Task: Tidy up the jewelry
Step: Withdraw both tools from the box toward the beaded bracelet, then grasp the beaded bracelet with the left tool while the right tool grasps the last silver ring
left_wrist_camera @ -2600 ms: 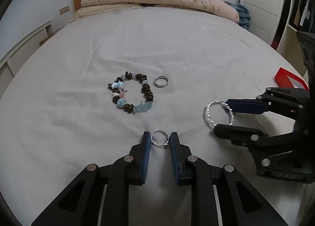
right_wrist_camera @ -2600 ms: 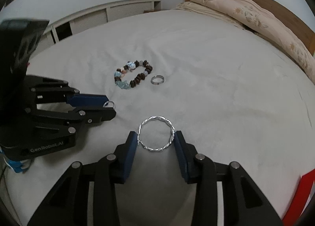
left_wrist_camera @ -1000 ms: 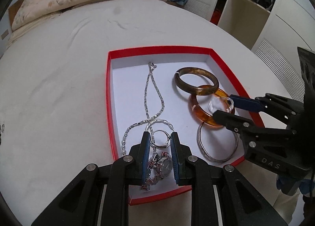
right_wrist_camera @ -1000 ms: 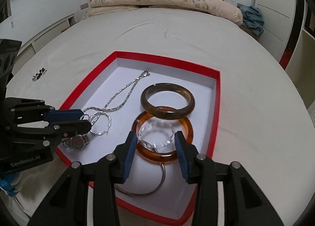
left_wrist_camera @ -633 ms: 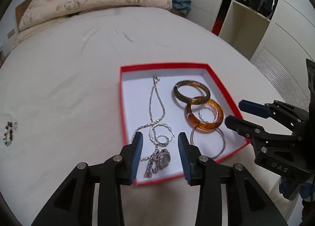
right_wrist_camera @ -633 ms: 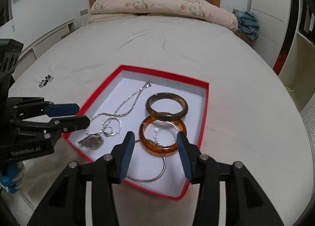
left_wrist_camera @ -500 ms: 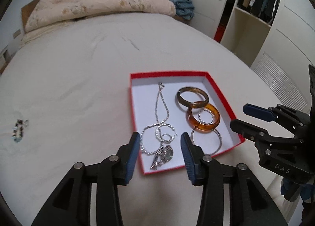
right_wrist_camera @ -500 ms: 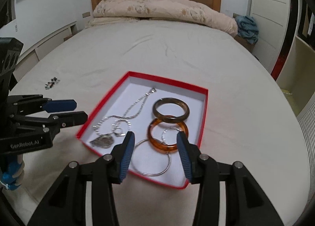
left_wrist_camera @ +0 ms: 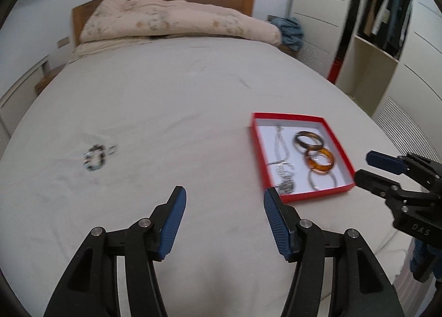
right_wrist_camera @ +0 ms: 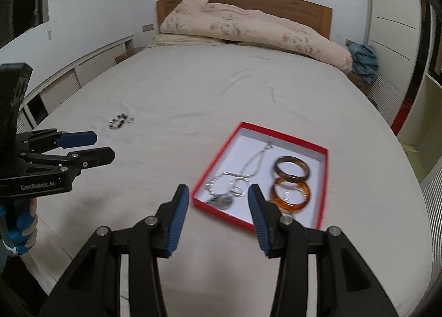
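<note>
Left gripper (left_wrist_camera: 223, 206) is hovering over bare bed sheet (left_wrist_camera: 171, 101), jaws have just been opening and are standing wide, nothing between them. Right gripper (right_wrist_camera: 218, 203) is hanging above the near edge of the red box (right_wrist_camera: 215, 163), jaws parted at a medium gap, also gripping nothing. Box is sitting on the sheet holding a silver chain (right_wrist_camera: 250, 166), a dark brown bangle (right_wrist_camera: 292, 168), an amber bangle (right_wrist_camera: 291, 195) touching it, and a watch (right_wrist_camera: 221, 201) at the near corner. Beaded bracelet (left_wrist_camera: 95, 157) and a small ring (left_wrist_camera: 112, 148) just beside it are lying loose on the sheet, well apart from the box.
</note>
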### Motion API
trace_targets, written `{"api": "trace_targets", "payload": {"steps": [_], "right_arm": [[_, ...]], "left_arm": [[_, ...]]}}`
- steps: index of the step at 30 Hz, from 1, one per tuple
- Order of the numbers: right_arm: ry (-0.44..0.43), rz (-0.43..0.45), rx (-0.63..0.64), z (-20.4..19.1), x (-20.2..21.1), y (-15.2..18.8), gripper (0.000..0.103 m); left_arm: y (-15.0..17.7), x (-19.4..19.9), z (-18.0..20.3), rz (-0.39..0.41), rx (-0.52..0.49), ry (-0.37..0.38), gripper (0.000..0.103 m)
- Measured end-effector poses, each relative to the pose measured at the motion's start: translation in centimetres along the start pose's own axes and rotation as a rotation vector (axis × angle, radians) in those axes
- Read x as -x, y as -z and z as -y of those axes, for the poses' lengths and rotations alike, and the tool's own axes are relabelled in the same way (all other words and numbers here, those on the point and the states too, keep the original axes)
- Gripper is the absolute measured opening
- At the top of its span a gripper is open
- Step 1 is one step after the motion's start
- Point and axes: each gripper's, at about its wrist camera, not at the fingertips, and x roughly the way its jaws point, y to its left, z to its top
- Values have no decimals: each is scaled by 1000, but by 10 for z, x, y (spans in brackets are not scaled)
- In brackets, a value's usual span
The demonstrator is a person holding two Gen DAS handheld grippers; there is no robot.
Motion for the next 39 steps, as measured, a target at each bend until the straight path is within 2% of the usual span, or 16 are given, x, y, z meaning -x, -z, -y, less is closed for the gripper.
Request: {"api": "trace_targets", "payload": {"steps": [6,10,19,25,30,31,37,39], "right_arm": [[-47,-5,42,-36,-22,-14,43],[-91,-23,80,-59,-56,-27,43],[-172,-88,142,-94,-146,-44,42],[-228,-98,170,-113,-205,-62,42],[-272,-99,219,-136,-244,-75,43],[-278,-99,227,-140,-248,-77,43],[-327,-98,287,-171,-284,-92,43],[-338,-99,299,-182,-296,-96,43]], "left_arm": [[11,-2,-61,-3,63,-73,58],[15,-15,-98,-9,94,-124,63],[7,-84,-190,-40,198,-230,72],[-7,-134,-225,-61,204,-263,74],[-9,-159,-242,-82,212,-268,74],[-10,-159,-245,-77,222,-256,73],[-11,-158,-265,-71,270,-227,53],[-10,-156,-268,-71,273,-218,50]]}}
